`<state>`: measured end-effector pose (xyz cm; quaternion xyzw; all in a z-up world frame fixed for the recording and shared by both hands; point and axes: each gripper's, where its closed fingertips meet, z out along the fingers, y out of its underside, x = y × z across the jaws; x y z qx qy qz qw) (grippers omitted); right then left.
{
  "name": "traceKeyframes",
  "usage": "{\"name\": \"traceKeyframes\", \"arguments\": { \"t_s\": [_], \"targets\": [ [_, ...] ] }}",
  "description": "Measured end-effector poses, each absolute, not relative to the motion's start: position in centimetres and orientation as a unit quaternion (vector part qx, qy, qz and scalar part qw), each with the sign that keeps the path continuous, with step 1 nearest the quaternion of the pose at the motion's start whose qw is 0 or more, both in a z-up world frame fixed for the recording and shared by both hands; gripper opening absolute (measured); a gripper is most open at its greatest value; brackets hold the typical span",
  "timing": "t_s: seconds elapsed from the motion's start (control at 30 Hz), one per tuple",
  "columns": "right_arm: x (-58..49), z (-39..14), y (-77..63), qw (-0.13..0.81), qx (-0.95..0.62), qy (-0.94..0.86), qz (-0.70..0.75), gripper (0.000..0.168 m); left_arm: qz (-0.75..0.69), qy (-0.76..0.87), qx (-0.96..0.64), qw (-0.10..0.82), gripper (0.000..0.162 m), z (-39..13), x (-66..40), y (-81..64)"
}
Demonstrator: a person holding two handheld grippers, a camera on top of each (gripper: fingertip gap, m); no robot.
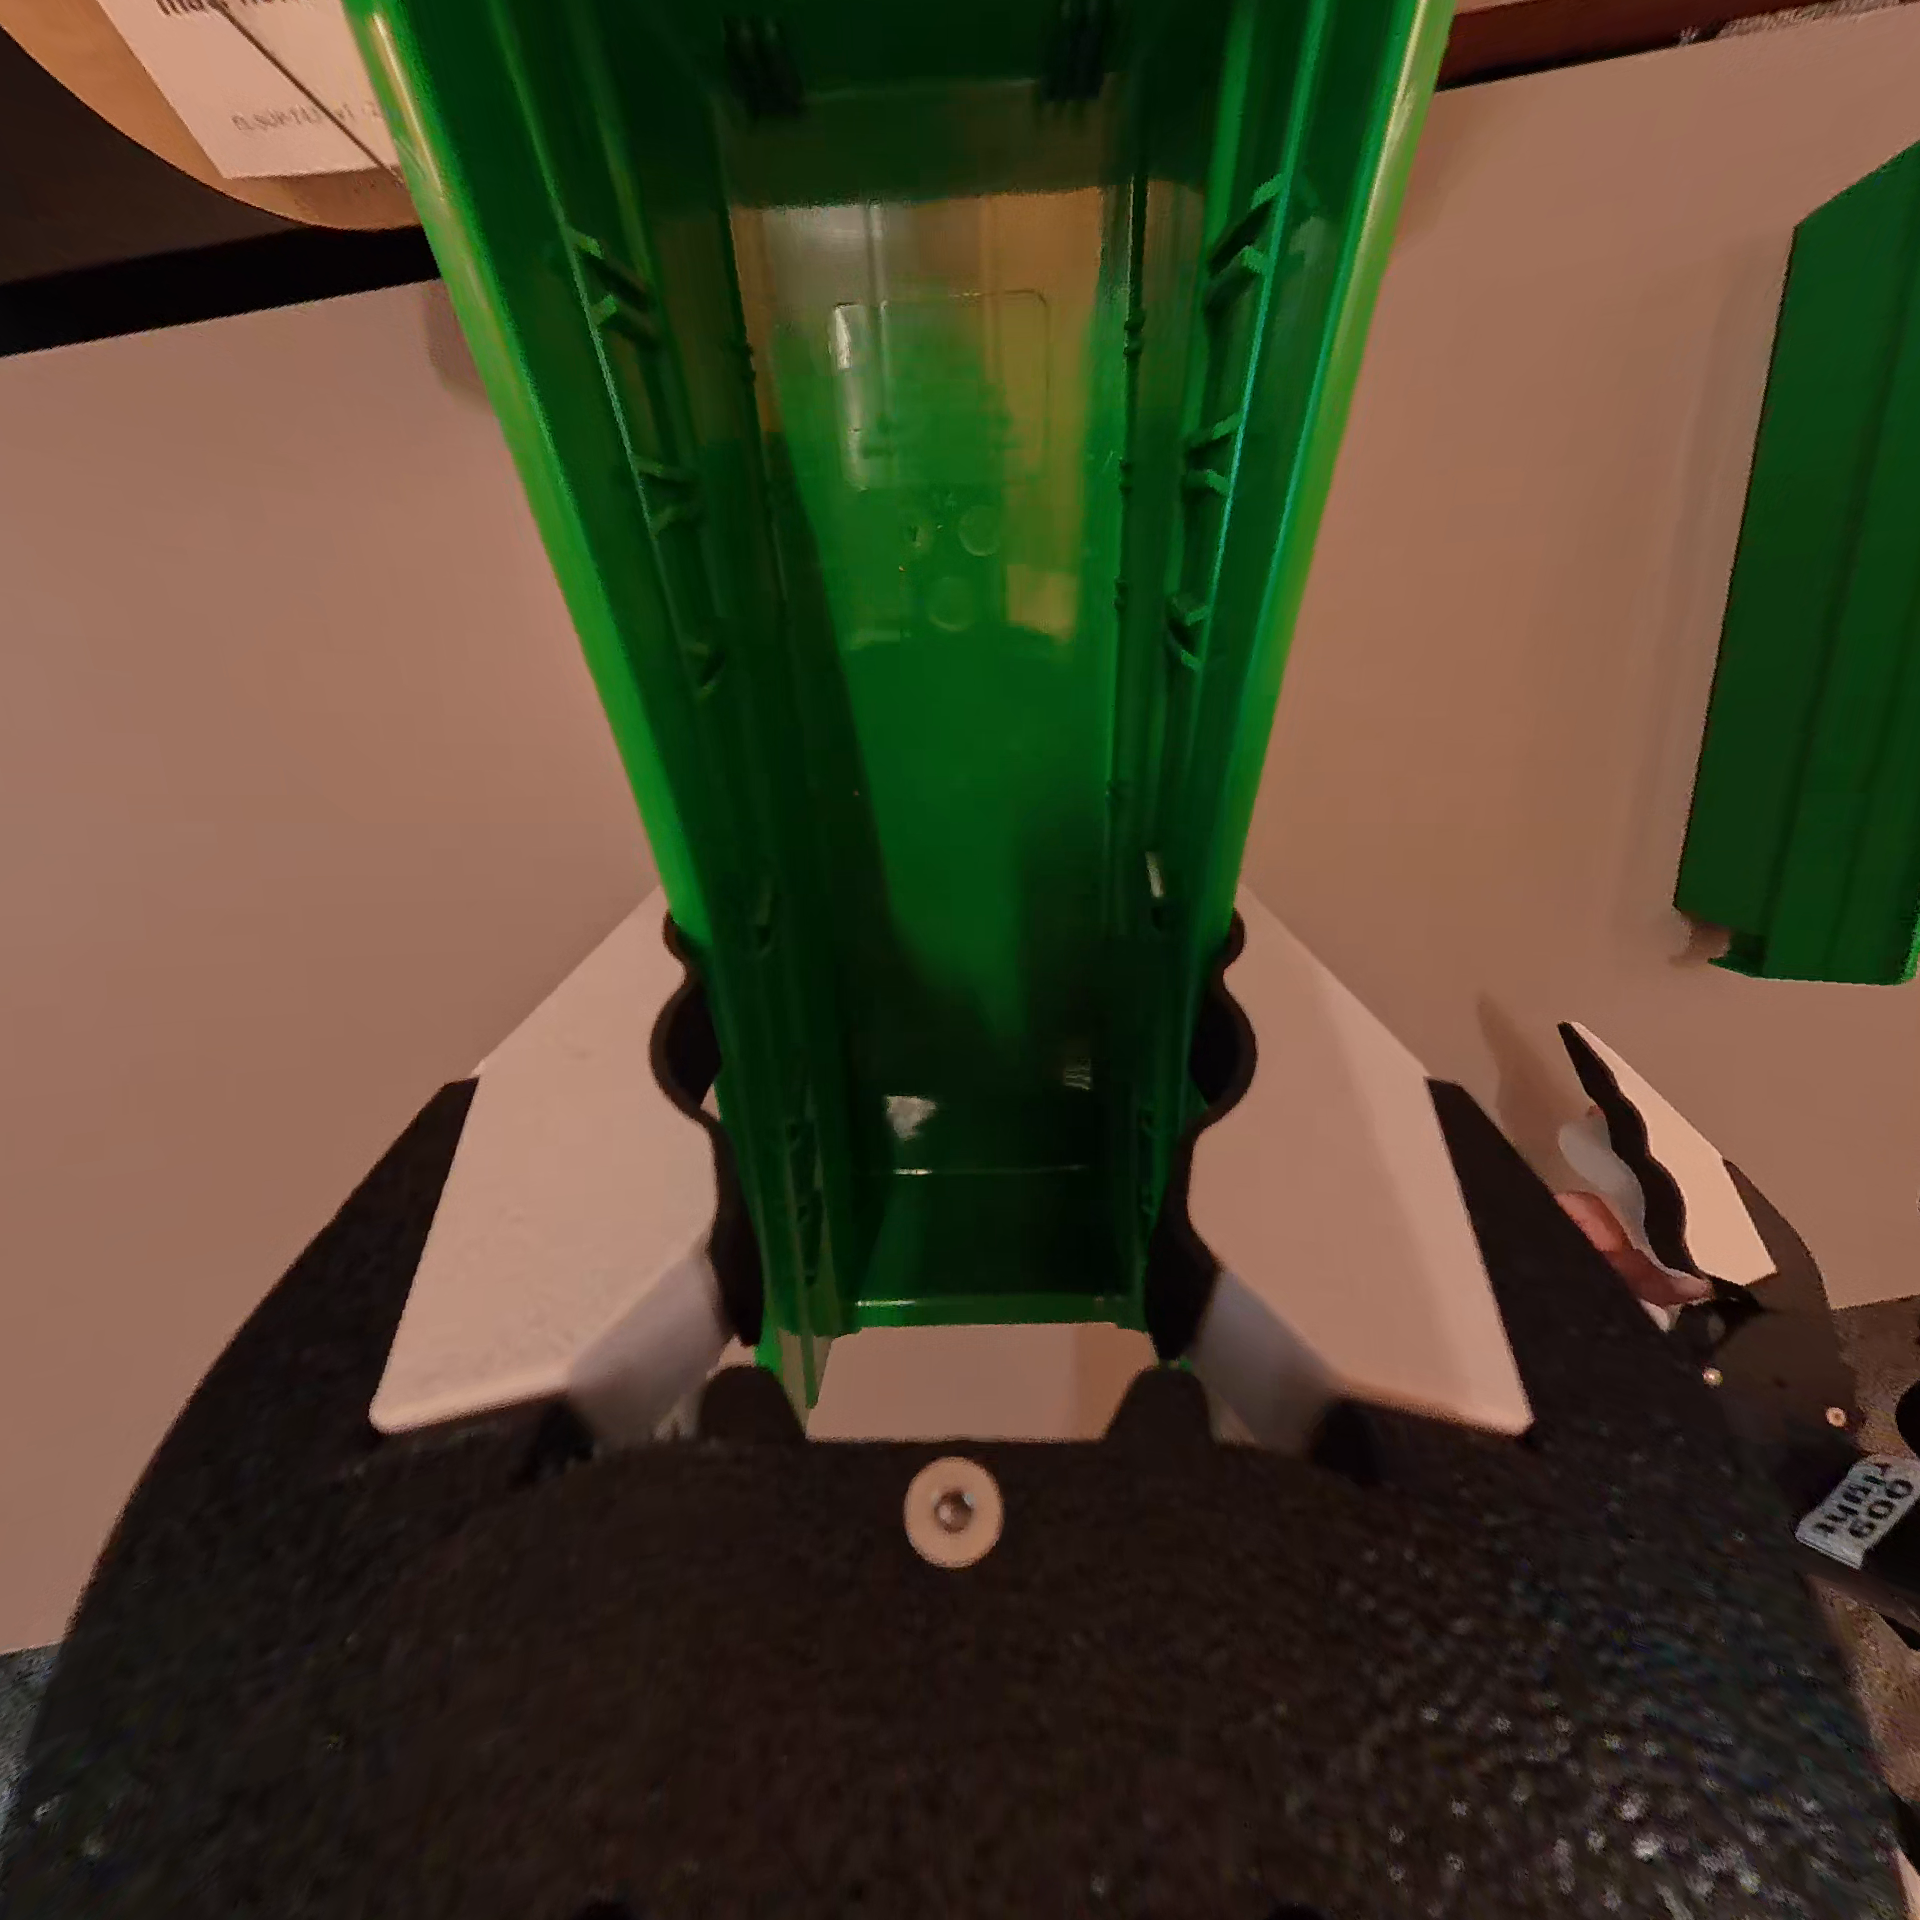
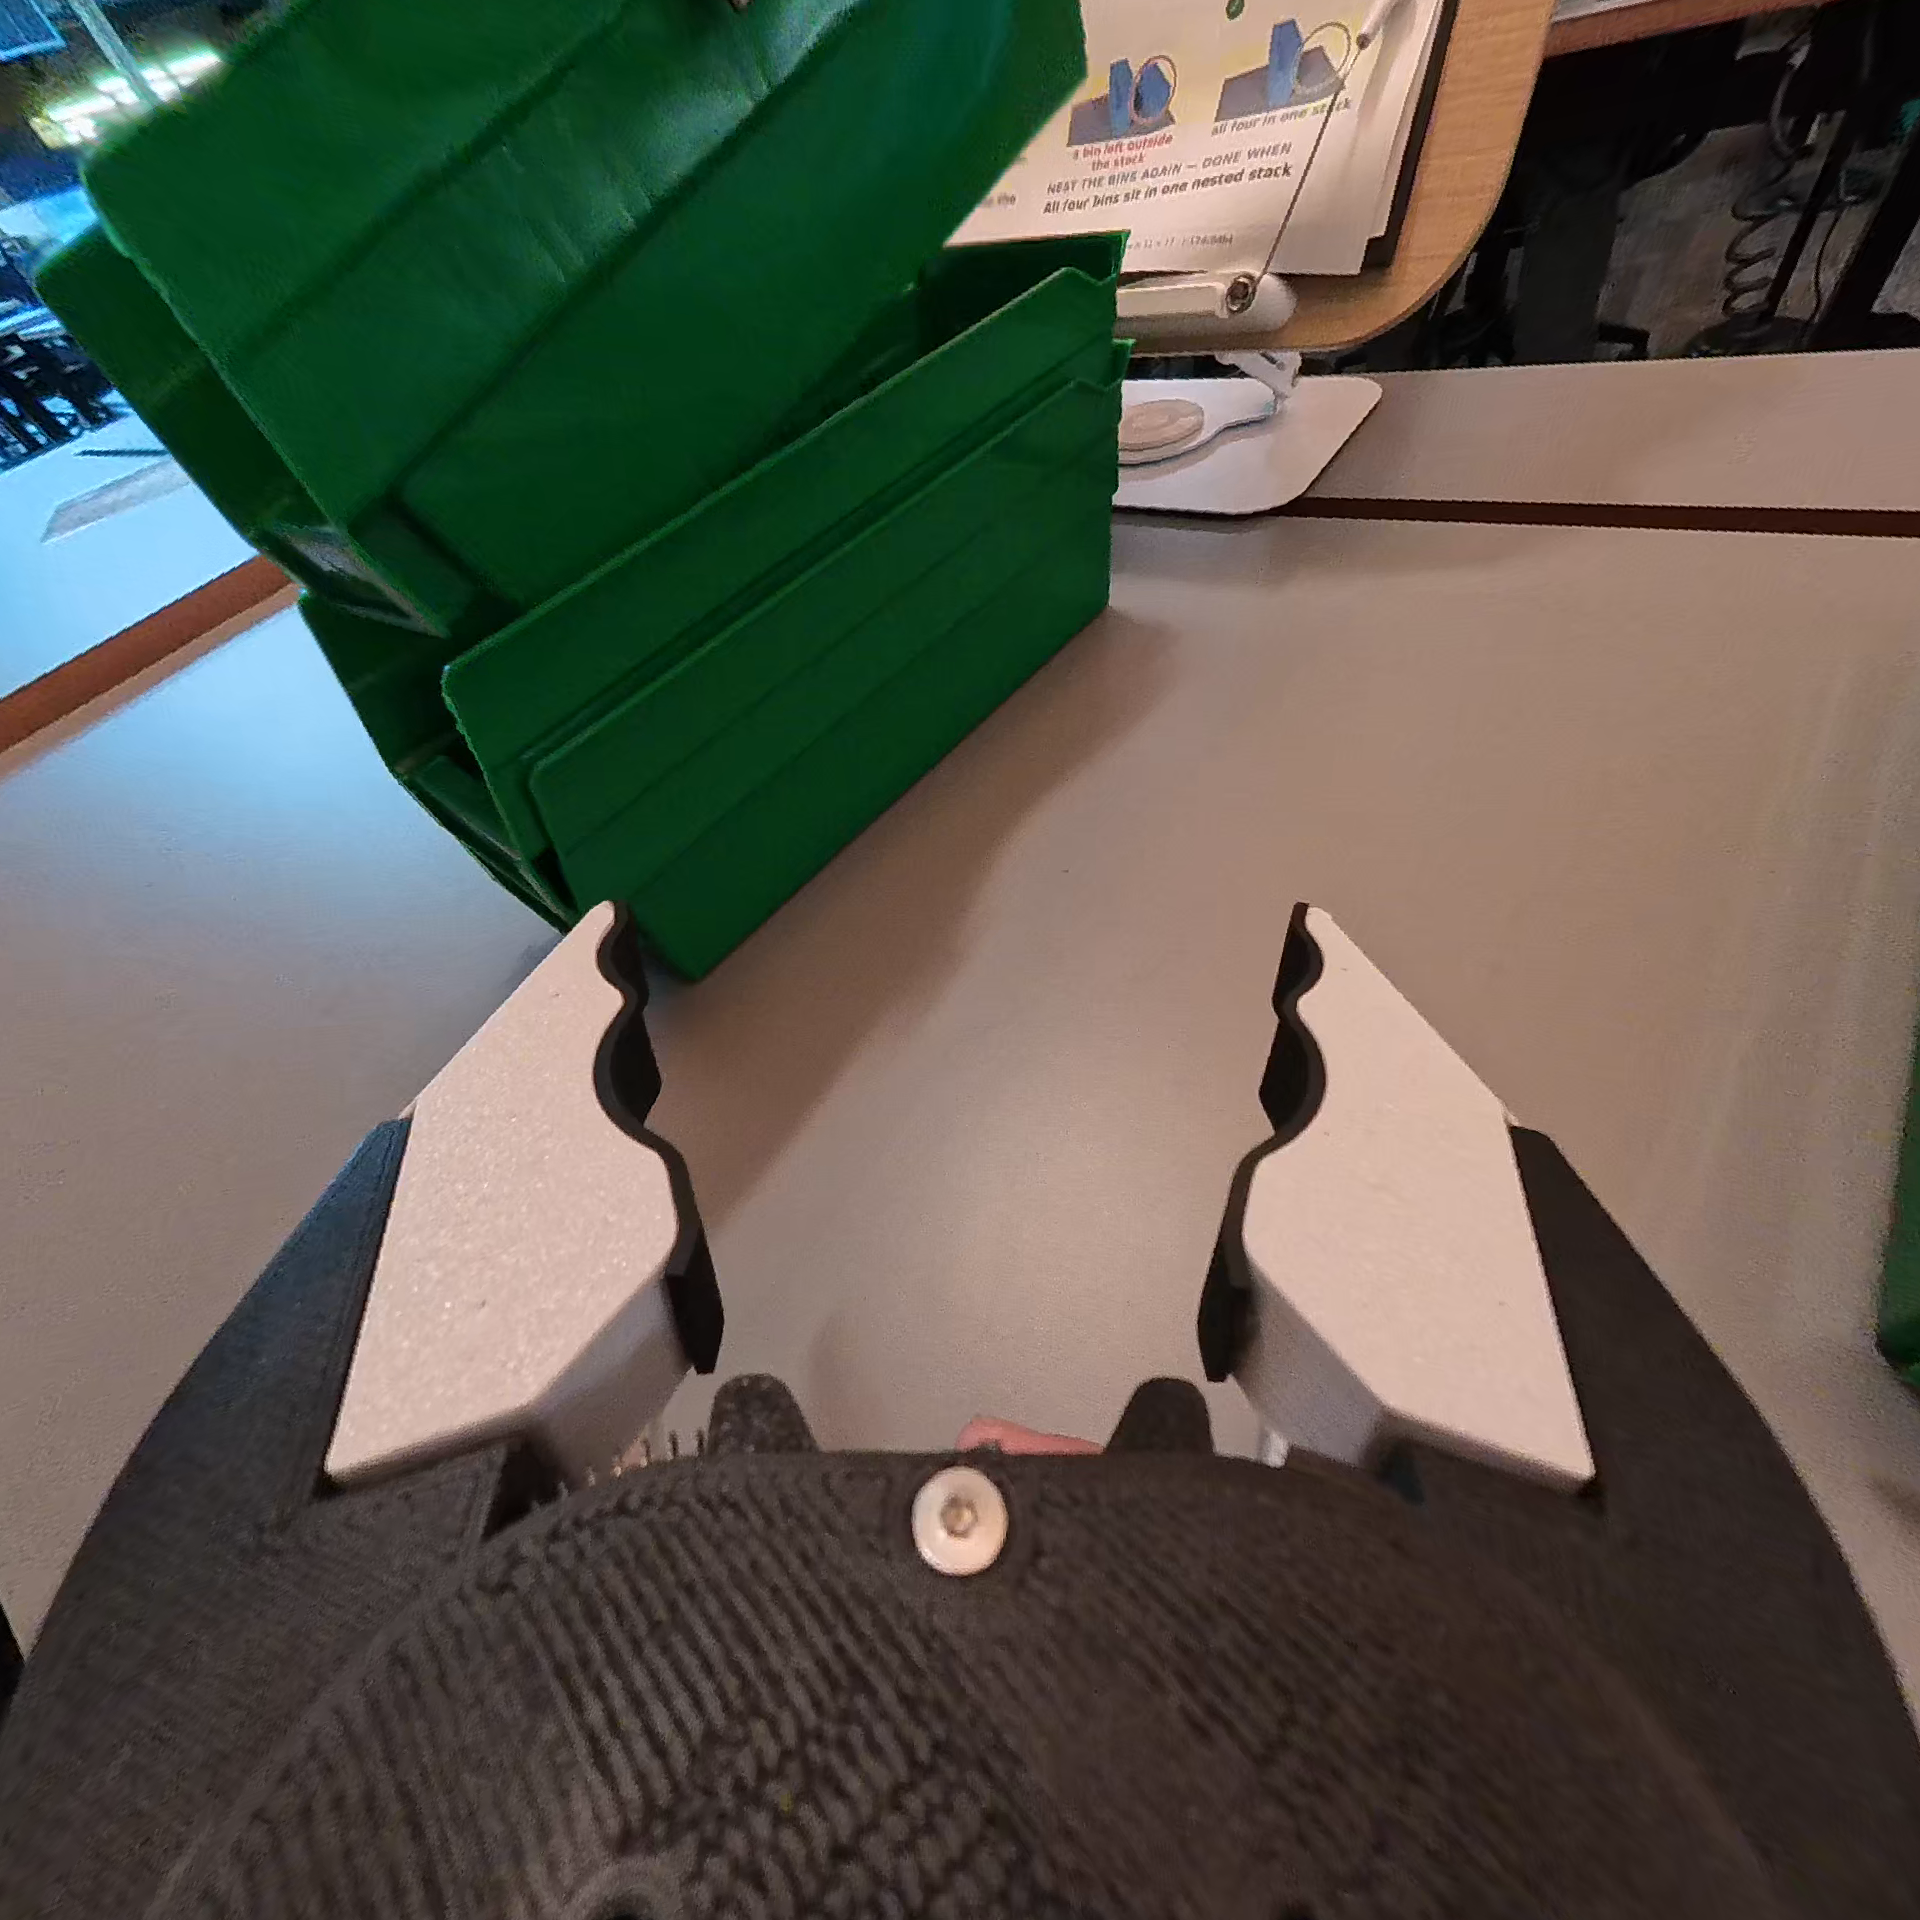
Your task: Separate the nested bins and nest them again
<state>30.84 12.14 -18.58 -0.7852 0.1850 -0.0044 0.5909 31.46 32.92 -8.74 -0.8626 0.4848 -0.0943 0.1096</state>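
Note:
My left gripper (image 1: 956, 935) is shut on a green bin (image 1: 935, 520), with a finger clamped on each long side; the bin runs forward and fills the middle of the left wrist view. In the right wrist view this green bin (image 2: 520, 260) hangs tilted over a stack of nested green bins (image 2: 790, 686) standing on the grey table (image 2: 1351, 831). I cannot tell whether it touches the stack. My right gripper (image 2: 956, 925) is open and empty, low over the table just right of the stack. It also shows in the left wrist view (image 1: 1662, 1174).
Another green bin (image 1: 1808, 582) shows at the right of the left wrist view. A green edge (image 2: 1901, 1247) sits at the right border of the right wrist view. An instruction sheet (image 2: 1195, 135) on a white stand (image 2: 1226, 436) is behind the stack.

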Motion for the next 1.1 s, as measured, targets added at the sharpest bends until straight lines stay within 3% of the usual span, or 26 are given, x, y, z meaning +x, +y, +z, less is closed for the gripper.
{"name": "traceKeyframes", "arguments": {
  "t_s": [1.1],
  "targets": [
    [30.4,-19.7,12.5,0.576,-0.798,0.178,-0.005,0.119,-0.064,0.5,-0.856,0.11,0.091,-13.5,31.1,31.9]
  ]
}}
